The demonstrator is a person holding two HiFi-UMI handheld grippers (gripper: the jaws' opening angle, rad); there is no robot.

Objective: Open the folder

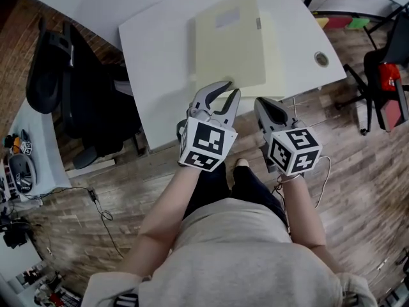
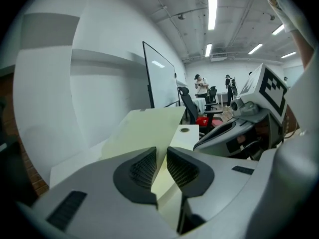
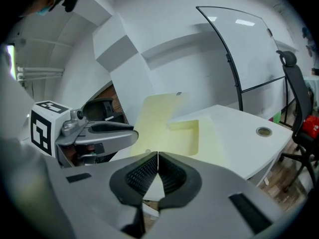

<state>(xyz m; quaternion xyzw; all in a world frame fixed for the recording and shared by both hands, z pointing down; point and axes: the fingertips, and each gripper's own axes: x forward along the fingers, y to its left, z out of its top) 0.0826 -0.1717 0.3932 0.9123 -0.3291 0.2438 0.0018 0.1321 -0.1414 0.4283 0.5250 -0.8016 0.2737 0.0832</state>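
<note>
Head view. Both forearms reach forward from the torso, the grippers side by side and tilted slightly down toward the white table (image 1: 160,50). The pale yellow folder (image 1: 230,40) lies on the table with its front cover (image 2: 144,128) raised off the lower leaf (image 3: 209,141). The left gripper (image 2: 160,151) is at the folder's near edge. Its jaws stand narrowly apart with the cover's edge between them, and a gap shows beside the sheet. The right gripper (image 3: 157,154) is just off the table's near edge. It is clenched, pad tips touching, and empty.
</note>
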